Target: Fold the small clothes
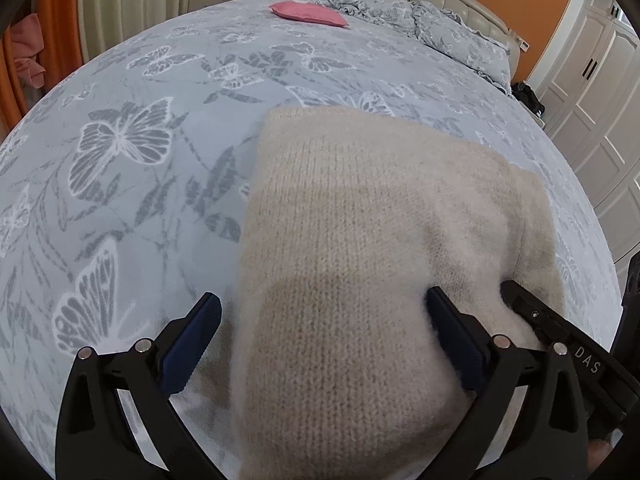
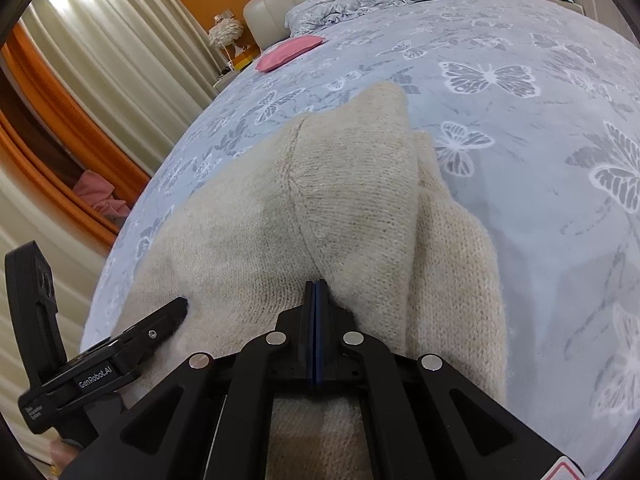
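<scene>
Left tongs point(image 1: 324, 308) are gaping wide astride the beige sweater point(image 1: 360, 240); right tongs point(image 2: 315, 286) are pressing together, pinching its seam at 6 o'clock, visible only from the right wrist.

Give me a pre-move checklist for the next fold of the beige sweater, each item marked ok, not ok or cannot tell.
1. Right gripper jaws together at a fold of the beige sweater; cloth between them: cannot tell.
2. Left gripper open, jaws either side of the knit: ok.
3. Left gripper gripping cloth: not ok.
4. Sweater lies on the bedspread: ok.
5. Pink pouch far from the sweater: ok.
6. Layers beneath smooth: cannot tell.
</scene>
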The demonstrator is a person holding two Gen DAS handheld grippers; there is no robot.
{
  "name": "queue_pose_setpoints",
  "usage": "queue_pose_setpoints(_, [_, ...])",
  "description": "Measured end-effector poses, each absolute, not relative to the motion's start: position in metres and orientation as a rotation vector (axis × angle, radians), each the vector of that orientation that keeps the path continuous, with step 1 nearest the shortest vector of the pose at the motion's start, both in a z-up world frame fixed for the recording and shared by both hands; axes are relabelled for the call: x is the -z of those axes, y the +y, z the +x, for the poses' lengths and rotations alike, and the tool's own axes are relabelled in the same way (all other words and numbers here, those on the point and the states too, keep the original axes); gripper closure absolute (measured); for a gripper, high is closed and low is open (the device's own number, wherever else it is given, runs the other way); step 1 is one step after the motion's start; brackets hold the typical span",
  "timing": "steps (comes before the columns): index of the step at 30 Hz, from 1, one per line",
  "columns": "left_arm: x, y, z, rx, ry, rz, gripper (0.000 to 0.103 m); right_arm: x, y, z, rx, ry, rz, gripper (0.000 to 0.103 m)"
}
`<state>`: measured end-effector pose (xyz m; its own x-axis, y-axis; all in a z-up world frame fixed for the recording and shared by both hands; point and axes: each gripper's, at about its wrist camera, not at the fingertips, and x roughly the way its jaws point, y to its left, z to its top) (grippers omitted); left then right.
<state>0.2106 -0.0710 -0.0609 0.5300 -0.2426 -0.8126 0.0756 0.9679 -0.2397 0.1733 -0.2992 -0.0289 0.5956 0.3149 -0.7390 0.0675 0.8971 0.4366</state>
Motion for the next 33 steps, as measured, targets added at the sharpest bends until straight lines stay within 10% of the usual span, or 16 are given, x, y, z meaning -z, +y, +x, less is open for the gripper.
queue_pose_setpoints(4, [0.032,-0.065,0.201,0.16,0.841,-0.148,0.005,-0.007,-0.316,0.17,-0.131,0.82,0.501,0.08])
queue_pose_setpoints(6, [0.035,-0.065,0.205,0.135,0.851,-0.099,0.005,-0.015,-0.326,0.178,-0.057,0.822,0.448,0.032])
queue_pose_setpoints(8, [0.045,-0.062,0.209,0.125,0.894,-0.117,0.005,-0.006,-0.335,0.199,-0.054,0.893,0.456,0.033])
queue_pose_setpoints(11, [0.045,-0.057,0.21,0.138,0.909,-0.178,0.005,0.014,-0.338,0.235,-0.098,0.978,0.497,0.088])
queue_pose_setpoints(12, [0.045,-0.057,0.211,0.138,0.91,-0.183,0.005,0.006,-0.335,0.242,-0.131,0.979,0.505,0.092])
queue_pose_setpoints(33, [0.027,-0.057,0.168,0.118,0.91,-0.072,0.005,-0.015,-0.295,0.121,-0.057,0.968,0.31,0.098])
